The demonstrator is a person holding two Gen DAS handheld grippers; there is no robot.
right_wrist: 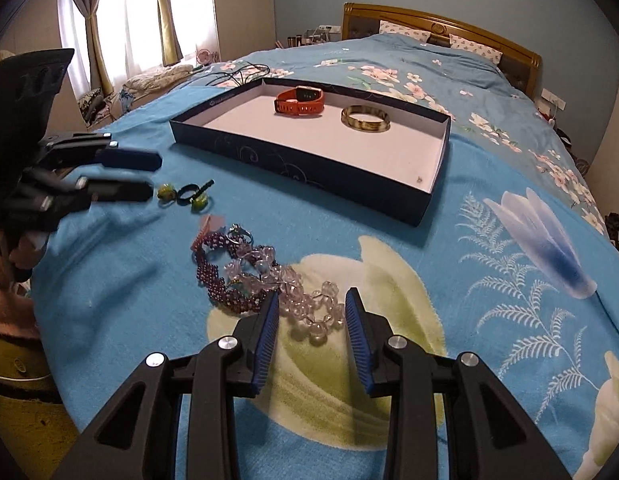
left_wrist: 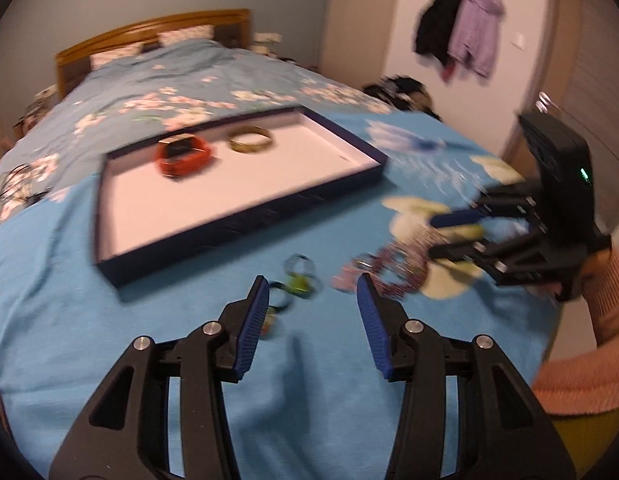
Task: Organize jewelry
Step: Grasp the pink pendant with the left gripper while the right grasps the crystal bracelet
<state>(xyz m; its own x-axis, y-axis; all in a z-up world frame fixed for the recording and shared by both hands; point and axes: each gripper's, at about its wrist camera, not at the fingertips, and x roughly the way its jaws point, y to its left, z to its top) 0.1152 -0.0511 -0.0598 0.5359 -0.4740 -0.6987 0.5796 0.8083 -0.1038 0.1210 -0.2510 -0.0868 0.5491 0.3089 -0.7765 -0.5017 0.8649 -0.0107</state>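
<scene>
A dark blue tray (right_wrist: 301,168) with a white floor lies on the bed and holds an orange watch (right_wrist: 299,101) and a gold bangle (right_wrist: 365,119); it also shows in the left wrist view (left_wrist: 245,224). My right gripper (right_wrist: 311,308) is open around a clear bead bracelet (right_wrist: 309,308). A purple bead bracelet (right_wrist: 217,276) and a ring (right_wrist: 239,234) lie beside it. My left gripper (left_wrist: 311,294) is open and empty just before the green and black hair ties (left_wrist: 295,282); it also shows in the right wrist view (right_wrist: 153,176).
The blue floral bedspread (right_wrist: 489,264) covers the bed, with a wooden headboard (right_wrist: 441,24) at the far end. Black cables (right_wrist: 237,72) lie beyond the tray. Clothes (left_wrist: 461,28) hang on the wall. The bed's near edge is close below both grippers.
</scene>
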